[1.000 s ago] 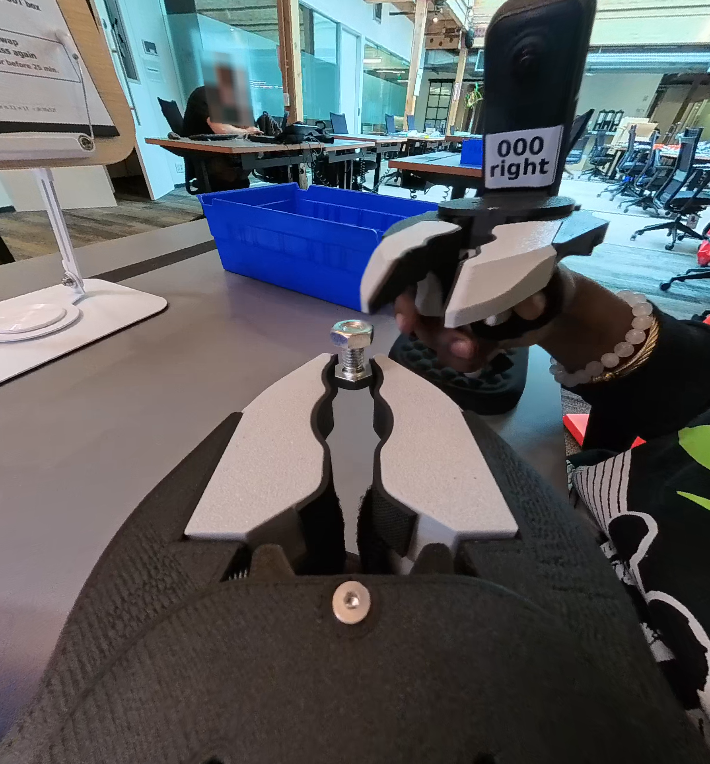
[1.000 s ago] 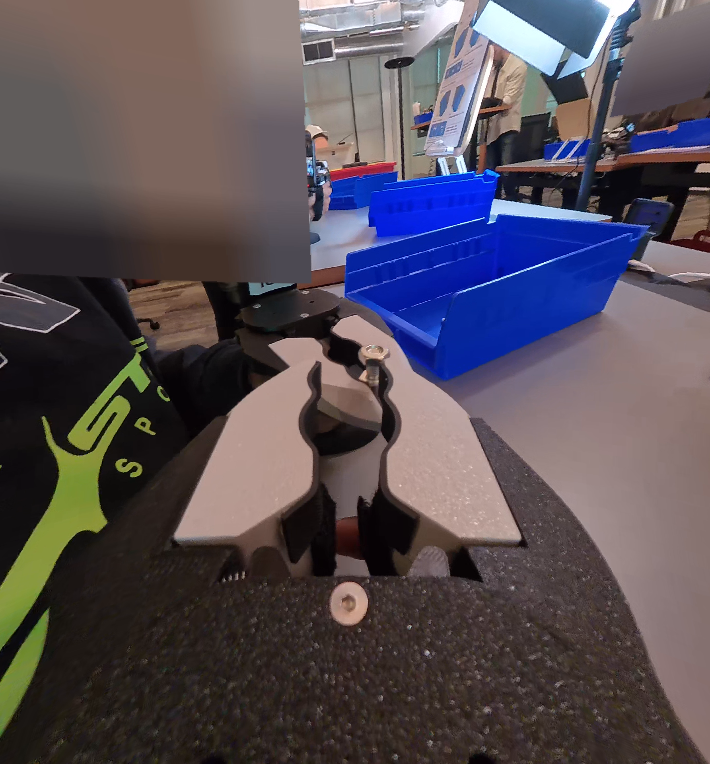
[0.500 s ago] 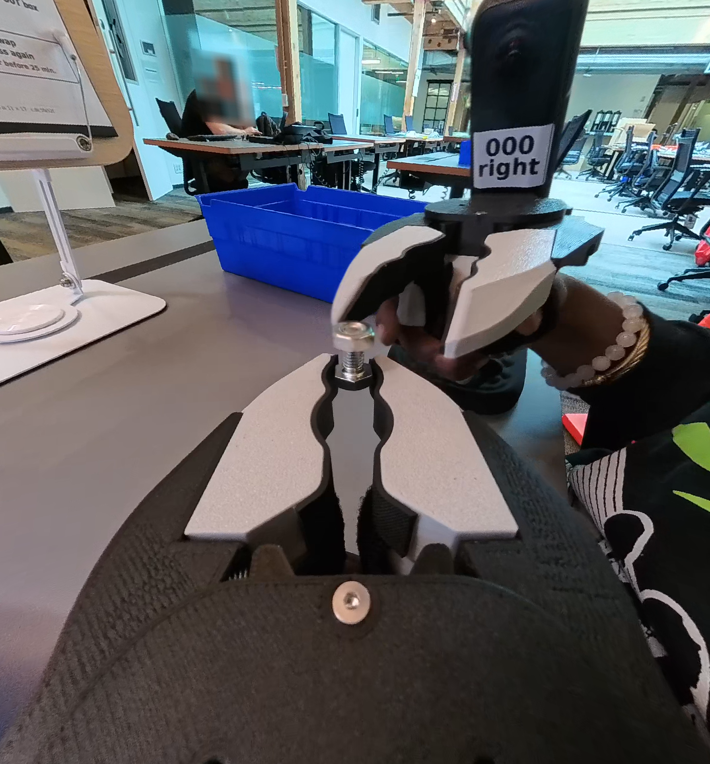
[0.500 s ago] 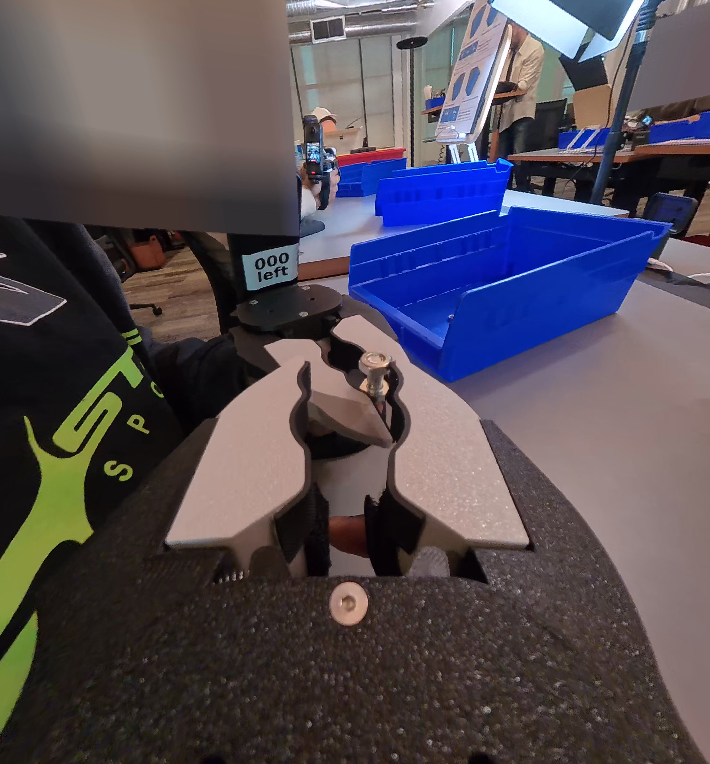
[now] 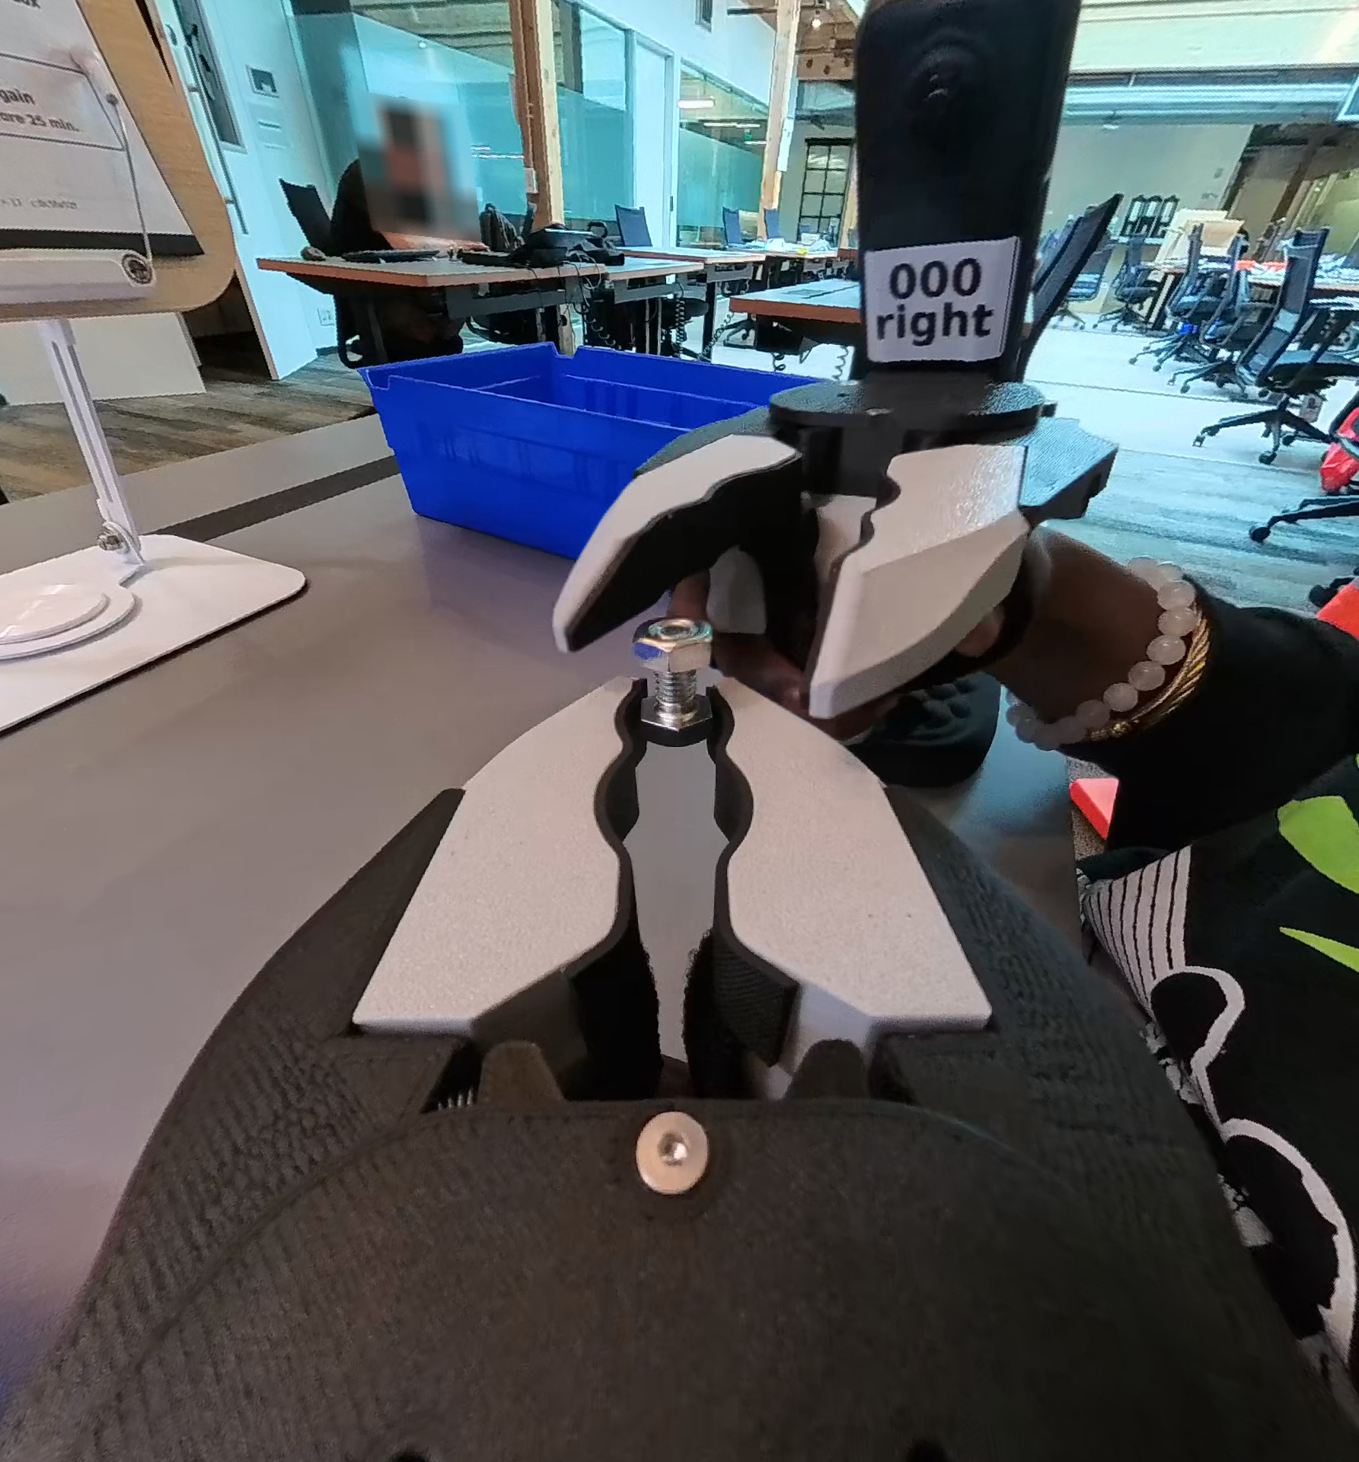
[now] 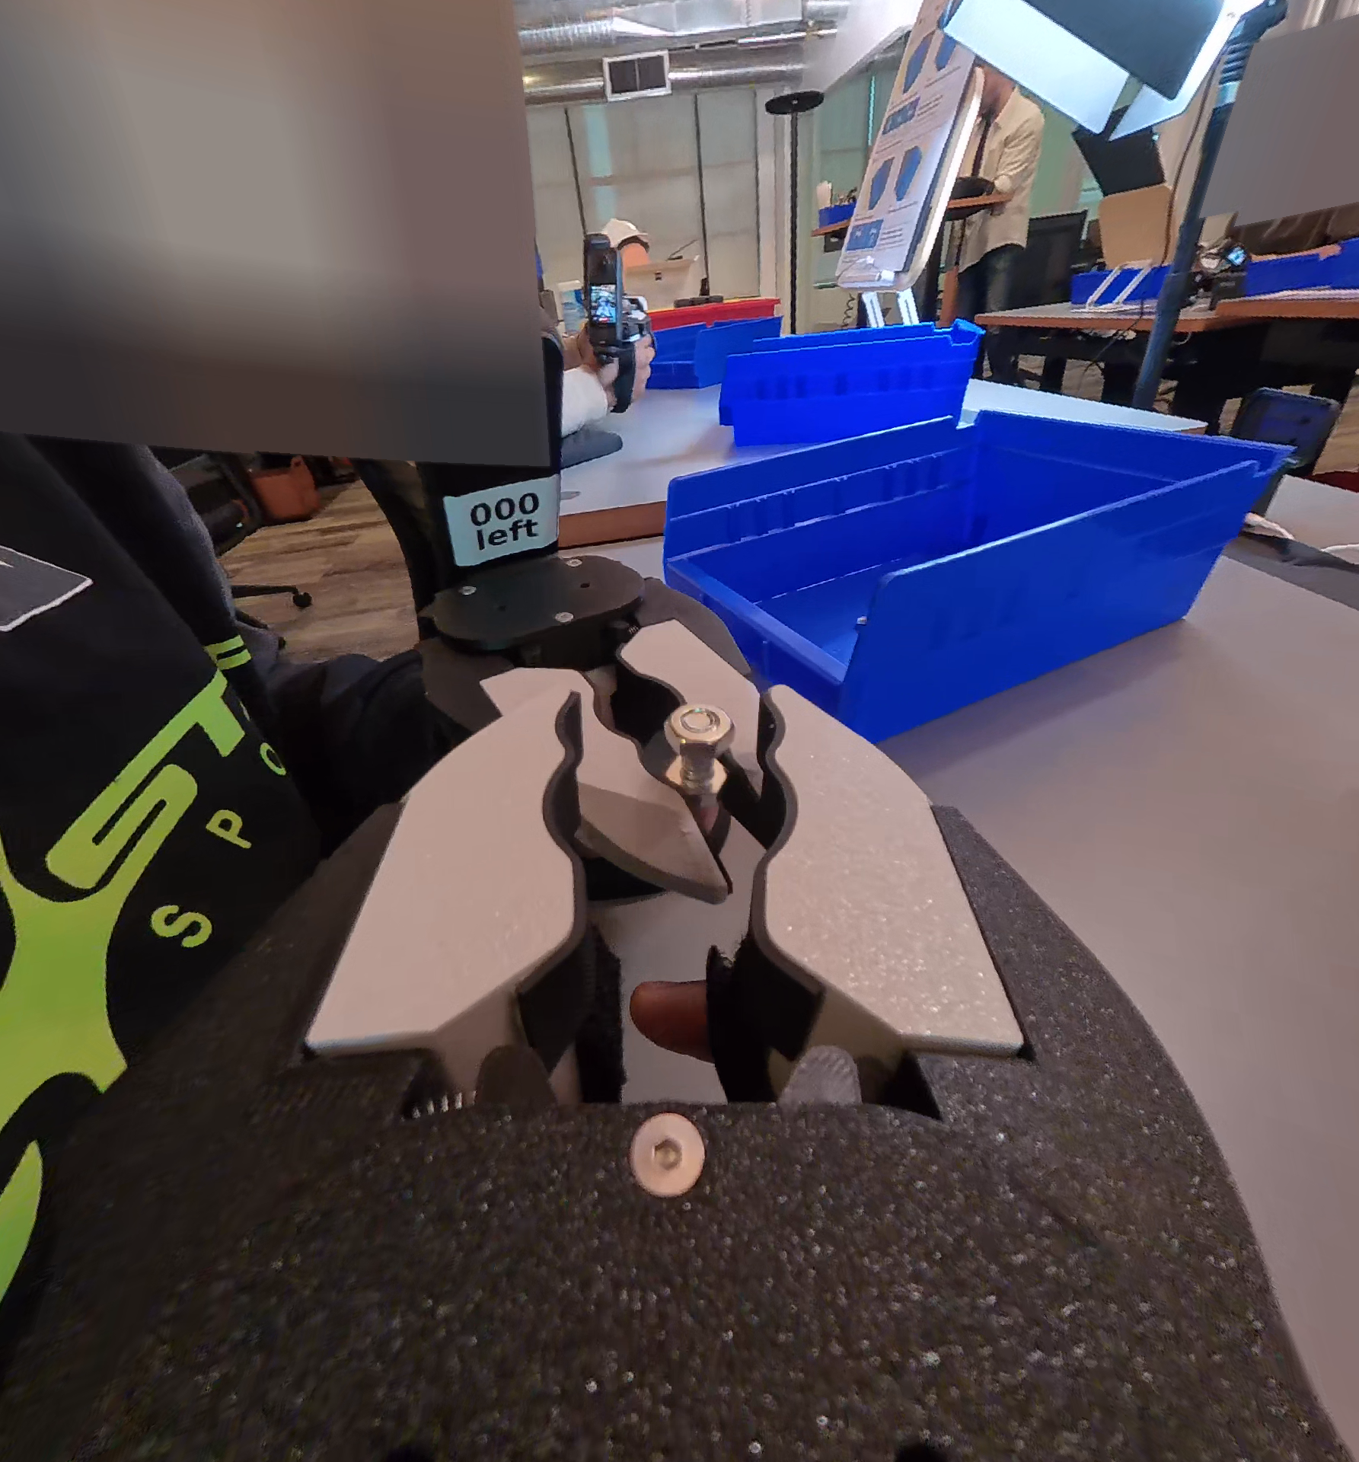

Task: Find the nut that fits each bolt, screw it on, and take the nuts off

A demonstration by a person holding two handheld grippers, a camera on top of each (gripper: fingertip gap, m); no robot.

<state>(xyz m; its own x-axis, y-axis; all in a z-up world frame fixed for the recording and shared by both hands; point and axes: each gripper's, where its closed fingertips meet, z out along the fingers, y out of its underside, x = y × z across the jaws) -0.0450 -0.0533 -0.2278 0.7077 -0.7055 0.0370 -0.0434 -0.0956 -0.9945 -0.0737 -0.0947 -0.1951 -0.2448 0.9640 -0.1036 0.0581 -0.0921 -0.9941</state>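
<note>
Left wrist view: my left gripper [image 5: 674,712] pinches bolt [image 5: 672,688] upright by its lower end, nut [image 5: 672,642] near top. My right gripper [image 5: 692,633] has closed in since a second ago, spread wide, empty, fingertip almost touching nut. Judged: about to grab nut, unscrew.

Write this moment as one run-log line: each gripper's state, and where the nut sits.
left gripper: shut on bolt, held upright | nut: on bolt's top end | right gripper: open, jaws either side of nut | stage: before grip

Blue bin [image 5: 549,459] on grey table [image 5: 225,775]
</note>
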